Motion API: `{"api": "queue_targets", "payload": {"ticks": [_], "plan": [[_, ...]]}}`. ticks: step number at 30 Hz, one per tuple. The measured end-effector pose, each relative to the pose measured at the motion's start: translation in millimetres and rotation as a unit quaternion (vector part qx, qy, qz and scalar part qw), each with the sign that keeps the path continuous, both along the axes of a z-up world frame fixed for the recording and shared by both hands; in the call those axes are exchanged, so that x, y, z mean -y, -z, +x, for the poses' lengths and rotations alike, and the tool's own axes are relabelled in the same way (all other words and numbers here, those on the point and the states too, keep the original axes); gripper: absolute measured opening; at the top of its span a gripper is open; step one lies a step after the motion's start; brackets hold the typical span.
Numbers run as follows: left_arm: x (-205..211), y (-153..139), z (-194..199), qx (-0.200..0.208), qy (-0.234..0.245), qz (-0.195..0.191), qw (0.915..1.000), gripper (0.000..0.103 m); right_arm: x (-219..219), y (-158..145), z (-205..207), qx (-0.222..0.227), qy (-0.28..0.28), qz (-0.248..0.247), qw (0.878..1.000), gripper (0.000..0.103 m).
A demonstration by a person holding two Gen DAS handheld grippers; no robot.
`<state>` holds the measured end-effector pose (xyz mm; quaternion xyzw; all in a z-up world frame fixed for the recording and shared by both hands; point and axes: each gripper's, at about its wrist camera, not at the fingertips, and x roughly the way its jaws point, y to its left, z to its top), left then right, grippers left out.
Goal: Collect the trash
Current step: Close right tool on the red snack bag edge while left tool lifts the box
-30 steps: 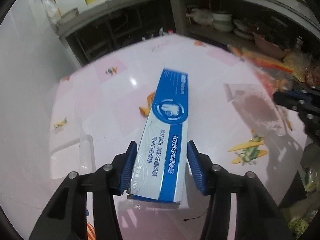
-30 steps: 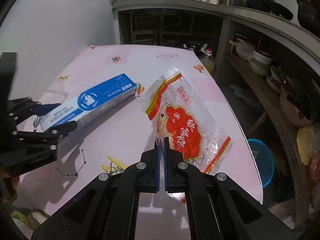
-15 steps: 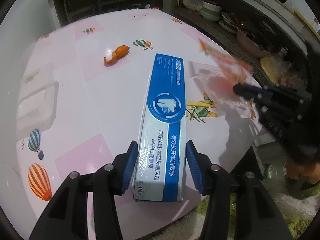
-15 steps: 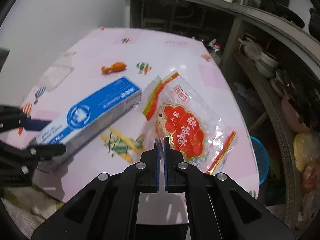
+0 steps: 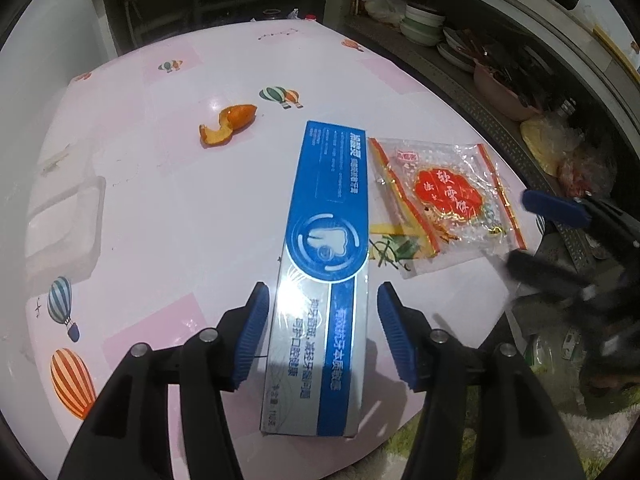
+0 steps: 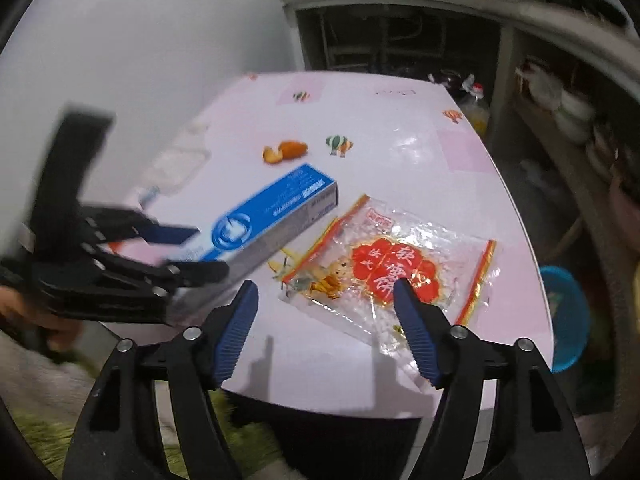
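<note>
A blue and silver toothpaste box (image 5: 324, 276) lies on the pink table (image 5: 192, 208), its near end over the front edge. My left gripper (image 5: 320, 336) is open, its blue pads a little apart from the box's sides. A clear snack wrapper with a red label (image 5: 444, 200) lies flat to the right of the box. My right gripper (image 6: 326, 332) is open and empty just in front of the wrapper (image 6: 394, 268). The box (image 6: 272, 216) and the left gripper (image 6: 176, 252) show at the left in the right wrist view.
An orange peel (image 5: 228, 126) lies farther back on the table. A clear plastic tray (image 5: 64, 224) sits at the left edge. Shelves with bowls (image 5: 424, 28) stand to the right. A blue basin (image 6: 564, 316) is on the floor beyond the table's right edge.
Both grippers have opened. The wrapper has left the right gripper and now lies flat on the table. The left pads have come off the toothpaste box, which rests on the table.
</note>
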<state>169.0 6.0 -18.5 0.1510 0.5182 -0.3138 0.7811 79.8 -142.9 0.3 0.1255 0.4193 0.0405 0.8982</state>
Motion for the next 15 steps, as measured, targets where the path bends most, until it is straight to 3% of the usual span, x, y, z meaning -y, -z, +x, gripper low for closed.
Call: {"api": "queue_targets", "payload": {"ticks": [2,5,9,12,15], "plan": [[-1,-5,-2,0.018,-0.006,-0.003,0.9998,0.055,19,-2,-5,0.001,0.024,0.035,0.999,0.068],[-4,-23,-4,0.055,-0.012,-0.046,0.9973,0.055,59,3,-14,-0.003,0.088,0.103,0.991,0.068],[15,-42,-17,0.077,0.036,-0.096,0.9917,0.055,95,23,-16,-0.035,0.154,0.161,0.974,0.067],[42,-37,-25,0.073,0.078,-0.082,0.9909,0.05,110,42,-15,-0.065,0.182,0.202,0.96,0.066],[74,-13,-28,0.038,0.108,-0.043,0.9925,0.038,118,61,-14,-0.092,0.199,0.256,0.941,0.064]]}}
